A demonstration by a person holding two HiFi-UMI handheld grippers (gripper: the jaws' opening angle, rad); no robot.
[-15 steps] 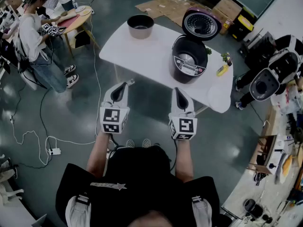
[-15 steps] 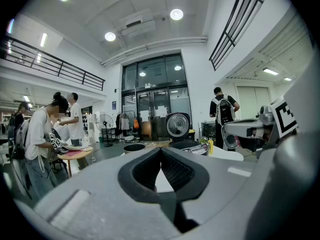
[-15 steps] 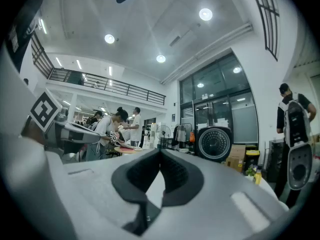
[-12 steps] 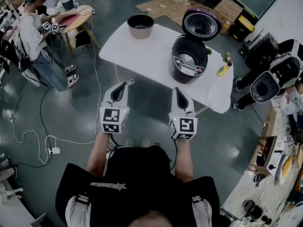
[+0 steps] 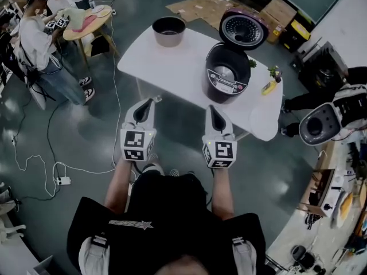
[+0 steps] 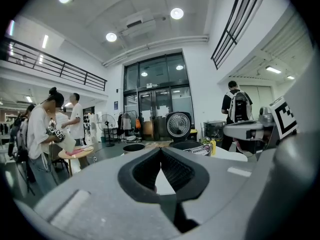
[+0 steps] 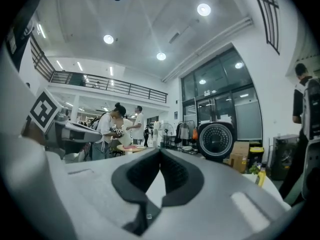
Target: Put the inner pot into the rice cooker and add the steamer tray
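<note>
On the grey floor ahead of the person stands a white table with rounded corners, well apart from both grippers. Toward its right end sits the black round rice cooker, its lid swung up and its well open. At the far left corner rests the dark, round metal inner pot, upright, empty as far as can be seen, and well apart from the cooker. The steamer tray cannot be picked out with certainty in any view.

The left gripper and the right gripper are held side by side short of the table's near edge. Each has its jaws pressed together with nothing between them.

The pot will probably handle as a stiff, fairly light shell with a smooth, slippery wall that is too wide for one pair of jaws to span. The rim looks like the sensible hold, with one pad inside and one outside. A second pinch on the opposite side of the rim would stop it tipping. The thin lip could slide in the pads, so a level carry seems wise.
</note>
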